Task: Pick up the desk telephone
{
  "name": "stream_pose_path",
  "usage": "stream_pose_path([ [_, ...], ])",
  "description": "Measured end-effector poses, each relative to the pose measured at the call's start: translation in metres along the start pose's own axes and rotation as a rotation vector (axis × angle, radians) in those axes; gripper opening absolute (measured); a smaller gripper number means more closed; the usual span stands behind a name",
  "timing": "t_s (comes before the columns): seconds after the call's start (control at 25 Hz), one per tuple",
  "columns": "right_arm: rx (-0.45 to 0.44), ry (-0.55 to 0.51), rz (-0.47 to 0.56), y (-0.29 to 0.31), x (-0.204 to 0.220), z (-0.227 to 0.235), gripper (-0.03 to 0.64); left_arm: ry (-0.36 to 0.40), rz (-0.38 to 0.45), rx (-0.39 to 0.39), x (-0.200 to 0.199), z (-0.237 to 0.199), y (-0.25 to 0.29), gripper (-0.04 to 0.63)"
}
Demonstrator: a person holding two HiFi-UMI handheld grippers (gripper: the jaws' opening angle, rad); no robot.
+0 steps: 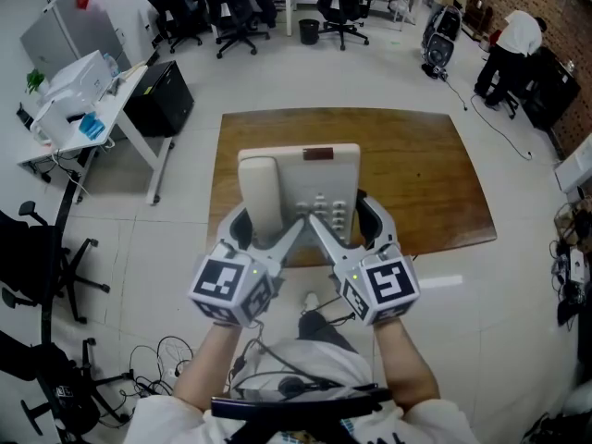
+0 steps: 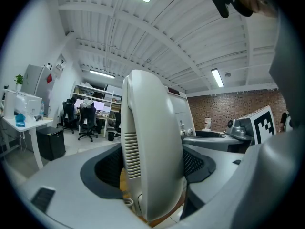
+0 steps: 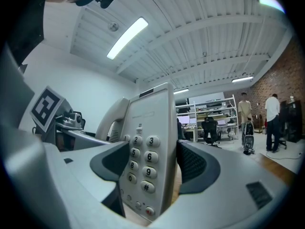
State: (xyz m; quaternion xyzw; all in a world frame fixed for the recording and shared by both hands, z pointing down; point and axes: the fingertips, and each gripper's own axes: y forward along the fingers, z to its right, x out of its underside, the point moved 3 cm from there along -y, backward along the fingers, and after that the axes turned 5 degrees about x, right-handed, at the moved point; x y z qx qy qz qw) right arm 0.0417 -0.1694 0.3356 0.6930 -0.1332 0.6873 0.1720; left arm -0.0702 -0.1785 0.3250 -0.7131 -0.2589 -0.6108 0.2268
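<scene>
At near edge of desk [image 1: 435, 183]: desk telephone [image 1: 301, 188], judged light, rigid, slippery; handset [image 1: 261, 197] side is clamped by left hand-held gripper [image 1: 266, 229], keypad [image 1: 331, 213] side by right hand-held gripper [image 1: 347, 222].

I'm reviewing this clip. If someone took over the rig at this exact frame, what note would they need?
Left gripper: shut on the desk telephone, at its handset side.
Right gripper: shut on the same telephone, at its keypad side.
Telephone: held between both grippers over the near edge of the wooden table, handset in its cradle.
Done: both grips are on, and the phone looks raised off the table, though the gap under it isn't clearly visible.
Left: confirm it is clear of the table and keep both grips even.
</scene>
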Motion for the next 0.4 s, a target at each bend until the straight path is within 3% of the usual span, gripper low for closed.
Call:
stream_pose_path([
  [0.4,0.005,-0.002,-0.017,0.0076,0.0044,0.0007,0.325,-0.01,-0.003,0.001,0.004,-0.0086,0.0046,0.347],
])
